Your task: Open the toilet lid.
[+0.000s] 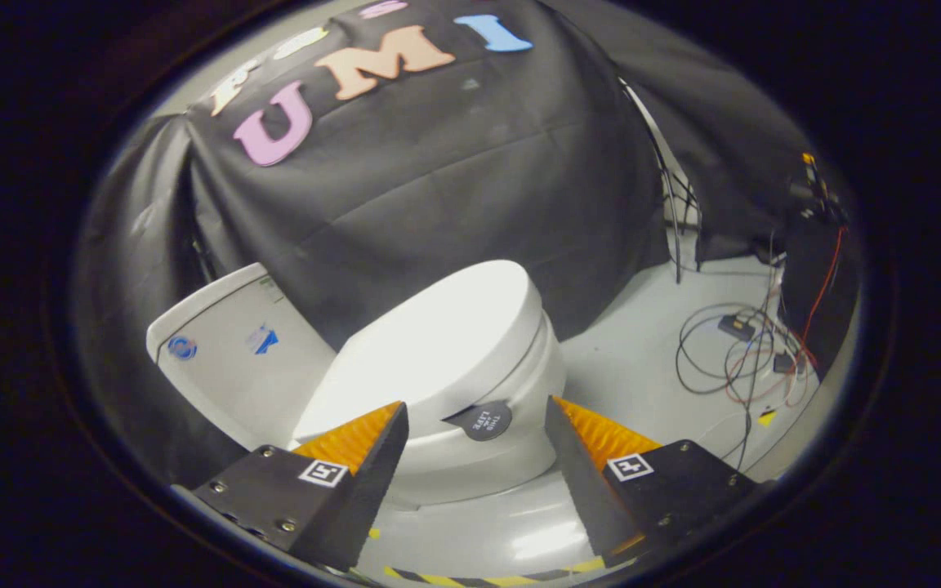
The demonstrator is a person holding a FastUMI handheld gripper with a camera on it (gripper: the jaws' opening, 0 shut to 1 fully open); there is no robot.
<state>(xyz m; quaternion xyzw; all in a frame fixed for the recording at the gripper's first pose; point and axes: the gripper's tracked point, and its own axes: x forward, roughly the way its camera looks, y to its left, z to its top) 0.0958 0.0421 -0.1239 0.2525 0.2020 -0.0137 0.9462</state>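
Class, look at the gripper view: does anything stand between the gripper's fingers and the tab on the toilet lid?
Nothing visible does. The gripper is open, and the tab on the closed lid lies just ahead, between the fingers, with a clear gap to it.

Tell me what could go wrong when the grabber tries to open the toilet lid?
1. The gripper is open, its jaws either side of the small dark tab at the lid's front edge. The tab is little, so closing slightly off could miss it or let it slip out.
2. The lid is still down flat and looks smooth. If the grip fails partway up, it could drop and bang.
3. Loose cables lie on the floor beside the toilet; feet might snag them.
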